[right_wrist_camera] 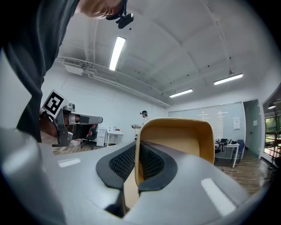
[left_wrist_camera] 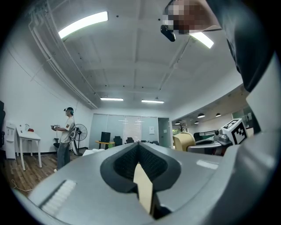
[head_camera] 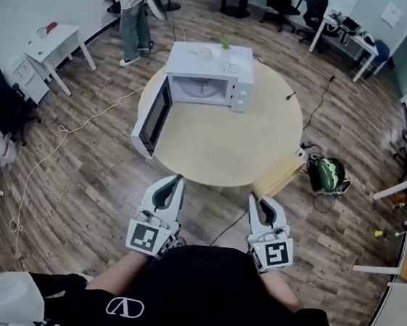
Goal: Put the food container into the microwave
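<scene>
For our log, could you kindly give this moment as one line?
right gripper: shut on tan open food container | left gripper: shut | white microwave: door open, cavity empty

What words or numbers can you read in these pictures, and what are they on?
Nothing readable.
Cubes on left gripper, right gripper: square markers, no letters.
Emblem on black shirt: no words.
Print on microwave: too small.
The wall sheet: too blurred.
The food container: no print.

Microwave (head_camera: 210,72) on bench's (head_camera: 219,149) far side, door (head_camera: 154,116) open leftward; food container (head_camera: 282,176) in right tool (head_camera: 261,199), by bench's near-right edge.
</scene>
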